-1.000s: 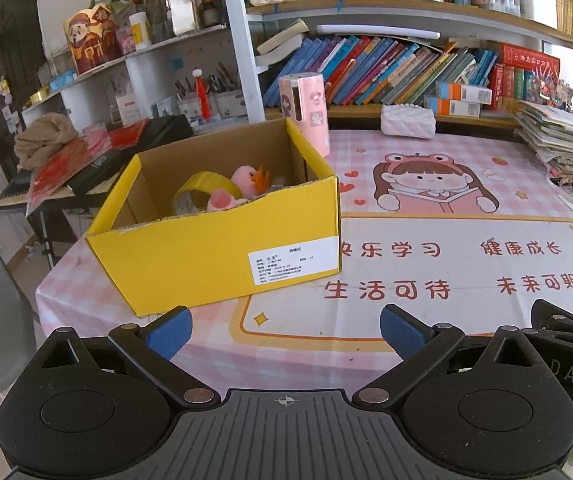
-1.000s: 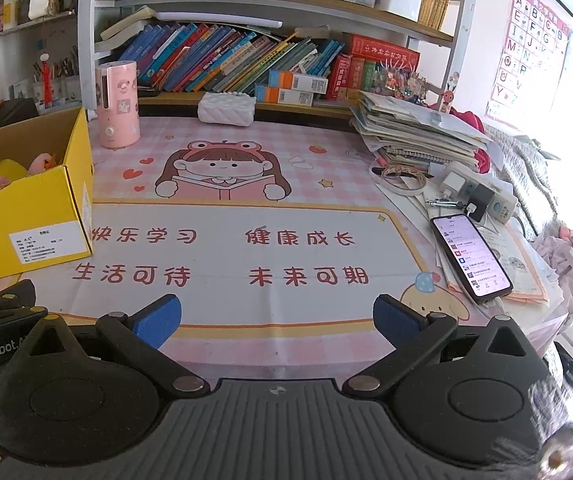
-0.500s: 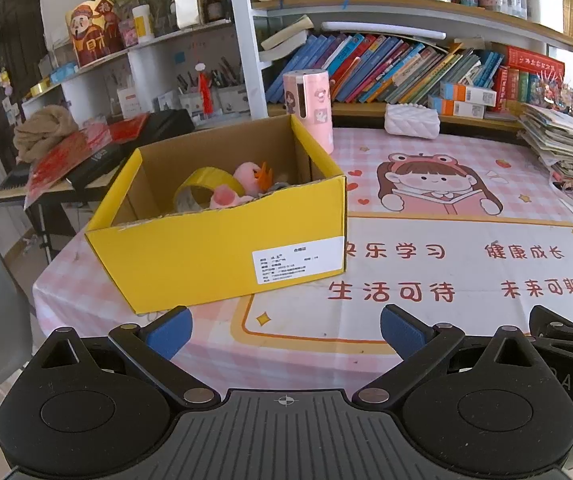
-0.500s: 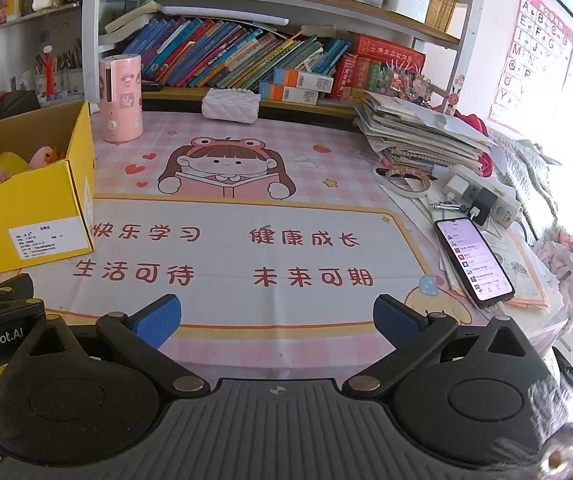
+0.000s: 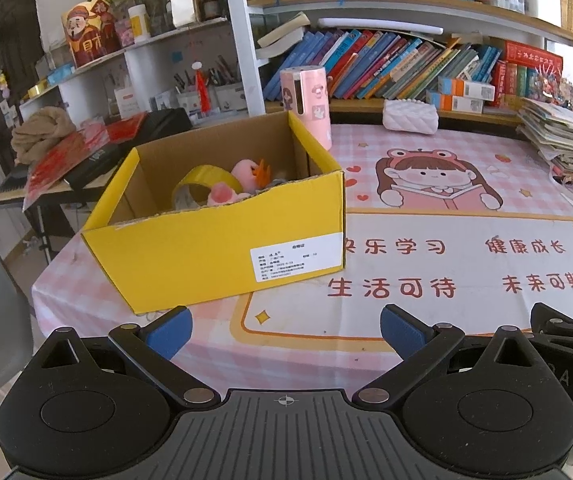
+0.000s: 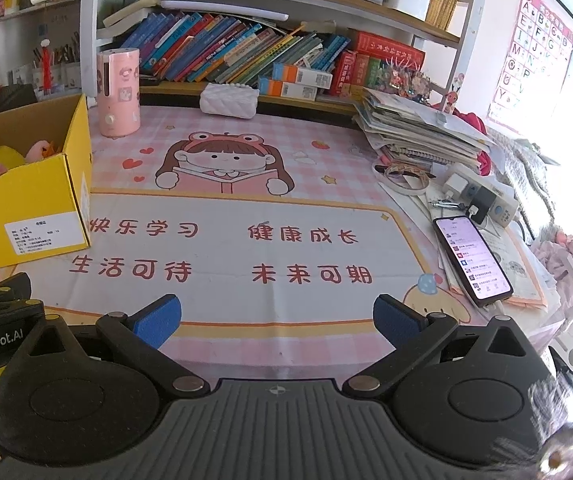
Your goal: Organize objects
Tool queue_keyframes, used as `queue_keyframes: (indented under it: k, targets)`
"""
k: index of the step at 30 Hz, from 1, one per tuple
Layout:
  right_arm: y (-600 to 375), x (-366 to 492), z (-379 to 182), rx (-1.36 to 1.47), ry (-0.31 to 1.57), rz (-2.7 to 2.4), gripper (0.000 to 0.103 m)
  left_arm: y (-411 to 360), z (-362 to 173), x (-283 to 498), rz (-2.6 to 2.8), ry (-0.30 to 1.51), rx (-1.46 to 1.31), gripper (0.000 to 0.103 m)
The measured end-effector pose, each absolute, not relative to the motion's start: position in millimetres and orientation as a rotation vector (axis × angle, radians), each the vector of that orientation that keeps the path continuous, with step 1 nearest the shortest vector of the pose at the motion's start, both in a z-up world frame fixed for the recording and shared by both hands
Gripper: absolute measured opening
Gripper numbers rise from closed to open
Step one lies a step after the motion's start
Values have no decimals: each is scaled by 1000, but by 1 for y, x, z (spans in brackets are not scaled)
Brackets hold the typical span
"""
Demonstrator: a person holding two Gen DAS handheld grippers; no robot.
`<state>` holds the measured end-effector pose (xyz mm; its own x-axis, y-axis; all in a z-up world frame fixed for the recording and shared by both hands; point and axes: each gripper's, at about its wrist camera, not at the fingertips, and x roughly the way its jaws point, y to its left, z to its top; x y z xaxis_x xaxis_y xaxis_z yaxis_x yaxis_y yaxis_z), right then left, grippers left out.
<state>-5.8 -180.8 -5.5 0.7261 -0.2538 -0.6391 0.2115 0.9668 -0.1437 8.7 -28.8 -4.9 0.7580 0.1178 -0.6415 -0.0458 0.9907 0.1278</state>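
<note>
Mat (image 6: 222, 216) bare in the middle; nothing loose left there that I can see. Box (image 5: 222, 240) at its left edge holds tape roll (image 5: 202, 178) and pink toys (image 5: 242, 174); looks near done. Left gripper (image 5: 284, 330), right gripper (image 6: 276, 318): both spread wide, holding nothing. Box floor hidden behind its front wall.

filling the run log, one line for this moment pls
left gripper open, empty | right gripper open, empty | yellow box holds tape roll, pink plush
</note>
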Motion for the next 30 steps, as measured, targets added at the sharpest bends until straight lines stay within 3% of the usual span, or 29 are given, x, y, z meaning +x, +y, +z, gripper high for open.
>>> queue_keyframes:
  k: [30]
  targets:
    - [-179,-8,-11,-84,728,-275,103,-31,-7,9,95,727,114,101]
